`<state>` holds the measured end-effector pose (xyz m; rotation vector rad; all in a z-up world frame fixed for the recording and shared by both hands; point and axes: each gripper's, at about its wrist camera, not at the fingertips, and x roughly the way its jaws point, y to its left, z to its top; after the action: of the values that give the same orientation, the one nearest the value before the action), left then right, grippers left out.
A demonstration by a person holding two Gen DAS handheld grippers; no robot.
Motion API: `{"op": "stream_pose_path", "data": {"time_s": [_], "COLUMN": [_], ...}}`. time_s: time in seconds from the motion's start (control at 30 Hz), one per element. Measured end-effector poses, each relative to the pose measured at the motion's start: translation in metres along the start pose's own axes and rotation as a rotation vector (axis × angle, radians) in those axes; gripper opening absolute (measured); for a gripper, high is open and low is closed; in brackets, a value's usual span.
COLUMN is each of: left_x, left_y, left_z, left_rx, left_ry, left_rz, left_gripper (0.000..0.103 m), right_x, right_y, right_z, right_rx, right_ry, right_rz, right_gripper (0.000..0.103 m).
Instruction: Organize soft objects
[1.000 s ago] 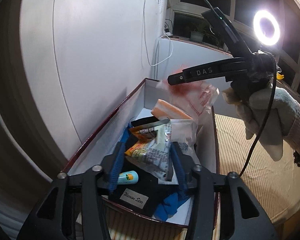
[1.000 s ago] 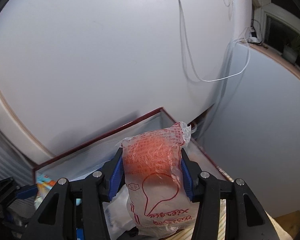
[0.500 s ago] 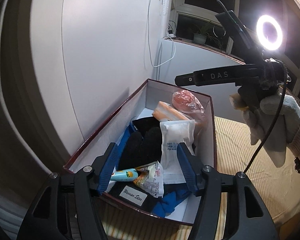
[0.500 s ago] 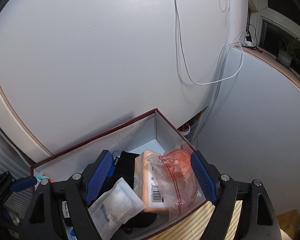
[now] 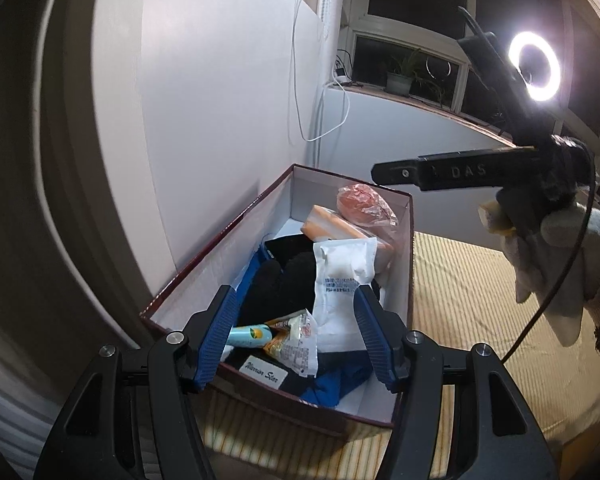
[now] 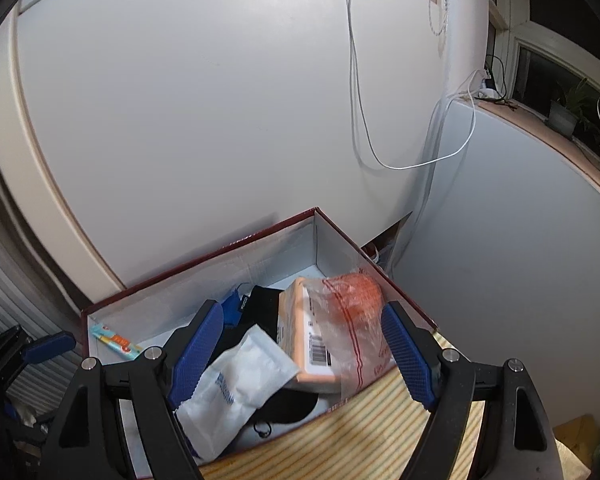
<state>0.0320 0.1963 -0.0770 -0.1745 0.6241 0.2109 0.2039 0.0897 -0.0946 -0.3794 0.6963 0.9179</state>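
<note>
soft objects: orange item in a clear plastic bag [image 6: 350,304], lying at the far end of the maroon box [image 5: 404,248] against a peach packet [image 6: 300,336], beside a white pouch [image 5: 340,272]. right gripper [image 6: 302,354] is hovering above, jaws spread and pinching nothing; left gripper [image 5: 296,332] likewise spread and empty. probably light, squashy, slippery film; likely best taken across the bulging middle.
</note>
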Motion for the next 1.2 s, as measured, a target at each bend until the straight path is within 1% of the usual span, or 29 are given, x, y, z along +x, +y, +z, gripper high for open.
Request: {"op": "stream_pose_path", "data": {"time_s": [0.03,0.1,0.17,0.27,0.37,0.5,0.57,0.63,0.67,0.7,0.83,1.0,1.1,1.2], "left_x": [-0.002,-0.006,-0.011,-0.019,-0.026,-0.040,-0.048,-0.058,-0.063,-0.068,-0.083,-0.100,-0.105,-0.108], "left_y": [-0.001,-0.003,-0.004,-0.005,-0.010,-0.019,-0.023,-0.028,-0.031,-0.033,-0.041,-0.047,-0.052,-0.057], "left_z": [-0.001,-0.004,-0.007,-0.011,-0.017,-0.027,-0.030,-0.034,-0.037,-0.039,-0.047,-0.060,-0.066,-0.072], "left_rx": [0.001,0.000,-0.008,-0.026,-0.033,-0.043,-0.045,-0.043,-0.046,-0.049,-0.050,-0.068,-0.068,-0.063], "left_ry": [0.000,-0.002,-0.007,-0.013,-0.008,-0.021,-0.031,-0.048,-0.057,-0.063,-0.072,-0.074,-0.070,-0.064], "left_rz": [0.002,0.007,0.009,0.006,0.008,0.018,0.024,0.033,0.041,0.044,0.055,0.055,0.055,0.059], "left_gripper": [0.060,0.065,0.067,0.068,0.070,0.071,0.071,0.074,0.080,0.082,0.082,0.082,0.082,0.082], "right_x": [-0.003,-0.009,-0.016,-0.030,-0.045,-0.068,-0.080,-0.092,-0.097,-0.103,-0.125,-0.145,-0.158,-0.169], "right_y": [0.001,0.003,0.004,0.007,0.011,0.020,0.025,0.030,0.032,0.034,0.039,0.043,0.044,0.043], "right_z": [-0.004,-0.011,-0.020,-0.034,-0.052,-0.074,-0.086,-0.099,-0.105,-0.111,-0.139,-0.171,-0.190,-0.205], "right_rx": [-0.001,0.000,-0.003,-0.011,-0.012,-0.027,-0.027,-0.033,-0.034,-0.033,-0.004,0.012,0.033,0.059], "right_ry": [-0.001,-0.001,-0.009,-0.028,-0.048,-0.076,-0.090,-0.102,-0.108,-0.116,-0.142,-0.150,-0.160,-0.163], "right_rz": [0.000,0.001,-0.005,-0.010,-0.006,-0.011,-0.009,-0.008,-0.012,-0.015,-0.016,-0.036,-0.059,-0.057], "right_gripper": [0.078,0.078,0.079,0.079,0.079,0.080,0.083,0.084,0.084,0.084,0.087,0.087,0.087,0.087]}}
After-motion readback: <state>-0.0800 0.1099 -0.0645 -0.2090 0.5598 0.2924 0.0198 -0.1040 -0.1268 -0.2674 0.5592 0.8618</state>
